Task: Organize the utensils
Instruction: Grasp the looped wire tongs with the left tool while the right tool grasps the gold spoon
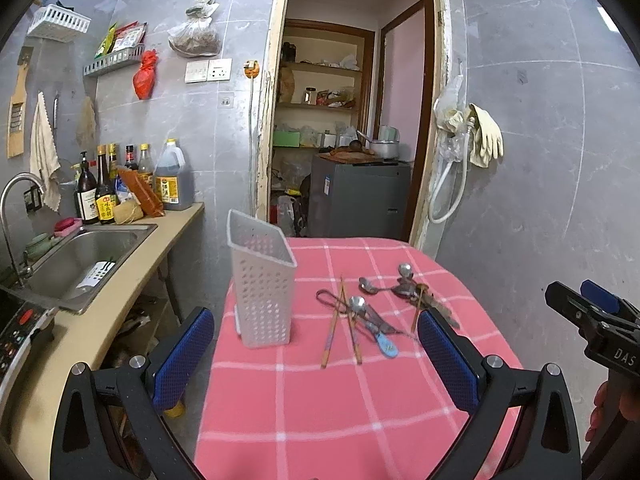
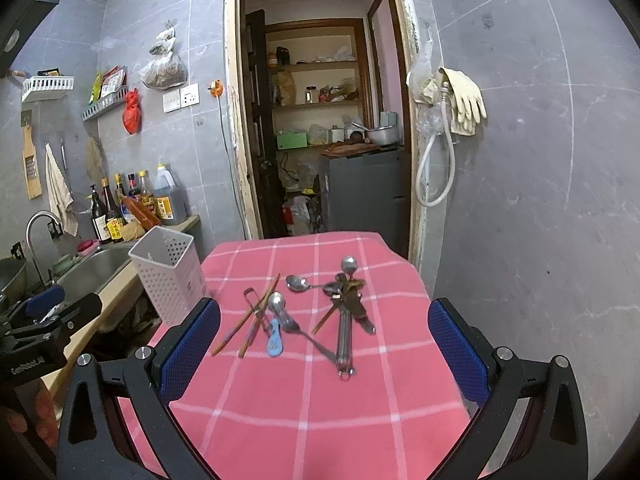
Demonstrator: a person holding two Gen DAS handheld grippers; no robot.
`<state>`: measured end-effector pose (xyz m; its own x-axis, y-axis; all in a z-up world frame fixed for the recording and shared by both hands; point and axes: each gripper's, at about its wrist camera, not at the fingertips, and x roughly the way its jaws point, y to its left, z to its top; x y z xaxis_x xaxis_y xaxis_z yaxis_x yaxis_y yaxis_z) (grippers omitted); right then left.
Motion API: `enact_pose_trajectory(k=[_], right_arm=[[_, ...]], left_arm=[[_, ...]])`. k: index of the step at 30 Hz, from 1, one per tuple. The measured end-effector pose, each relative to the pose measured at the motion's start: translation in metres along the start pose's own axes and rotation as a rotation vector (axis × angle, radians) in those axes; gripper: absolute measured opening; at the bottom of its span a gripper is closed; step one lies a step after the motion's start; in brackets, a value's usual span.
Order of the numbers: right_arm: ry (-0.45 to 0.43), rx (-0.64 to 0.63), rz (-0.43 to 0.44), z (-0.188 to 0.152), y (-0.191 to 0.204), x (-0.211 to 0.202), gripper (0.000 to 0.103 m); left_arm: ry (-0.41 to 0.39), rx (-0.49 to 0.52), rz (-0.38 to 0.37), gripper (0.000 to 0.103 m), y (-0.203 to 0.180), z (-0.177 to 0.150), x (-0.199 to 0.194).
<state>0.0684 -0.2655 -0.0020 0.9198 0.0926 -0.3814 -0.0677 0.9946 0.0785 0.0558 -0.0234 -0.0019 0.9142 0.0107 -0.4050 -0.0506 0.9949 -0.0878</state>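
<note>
Both grippers are hanging above the near edge of the surface (image 2: 304, 420), which is wearing a pink checked cloth, and both are standing wide open with nothing between their blue pads. The white perforated holder (image 1: 262, 284) is standing upright at the cloth's left edge, empty as far as its open top is showing. Everything else is lying to the right of the holder: a pair of wooden chopsticks (image 1: 340, 324) just beside it, their long axes running roughly from the near edge toward the doorway behind, then a steel spoon (image 2: 280, 312) and a blue-handled spoon (image 2: 274, 340) crossing them, and farther right of the holder a tangled heap of spoons and metal tools (image 2: 346, 304).

The left gripper (image 1: 316, 344) is framing the holder and chopsticks between its pads, so it is sitting nearer those. The right gripper (image 2: 324, 340) is facing the heap more squarely. Since the chopsticks are pointing almost along the left gripper's line of sight, closing across them is looking straightforward from here.
</note>
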Motion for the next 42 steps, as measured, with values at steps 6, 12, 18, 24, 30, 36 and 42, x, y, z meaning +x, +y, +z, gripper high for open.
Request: enact_pose_trajectory(k=[6, 12, 18, 24, 30, 36, 42], right_arm=[[-0.029, -0.024, 0.027, 0.021, -0.016, 0.033, 0.102], [-0.052, -0.032, 0.053, 0.035, -0.032, 0.072, 0.102], [-0.05, -0.057, 0.076, 0.041, -0.052, 0.118, 0.102], [-0.021, -0.078, 0.121, 0.042, -0.07, 0.167, 0.102], [0.033, -0.051, 0.184, 0.035, -0.078, 0.21, 0.102], [0.132, -0.009, 0.238, 0.018, -0.08, 0.25, 0.097], [0.262, 0.02, 0.277, -0.004, -0.072, 0.288, 0.076]], left_arm=[[-0.033, -0.007, 0.0, 0.102, -0.018, 0.013, 0.03], [-0.053, 0.006, 0.017, 0.102, -0.038, 0.019, 0.063], [-0.035, 0.02, 0.024, 0.102, -0.052, 0.018, 0.101], [0.003, 0.035, 0.0, 0.102, -0.064, 0.014, 0.144], [0.068, 0.018, -0.027, 0.102, -0.071, 0.009, 0.188], [0.155, -0.008, -0.029, 0.101, -0.068, 0.001, 0.225], [0.272, -0.062, 0.012, 0.09, -0.058, -0.012, 0.258]])
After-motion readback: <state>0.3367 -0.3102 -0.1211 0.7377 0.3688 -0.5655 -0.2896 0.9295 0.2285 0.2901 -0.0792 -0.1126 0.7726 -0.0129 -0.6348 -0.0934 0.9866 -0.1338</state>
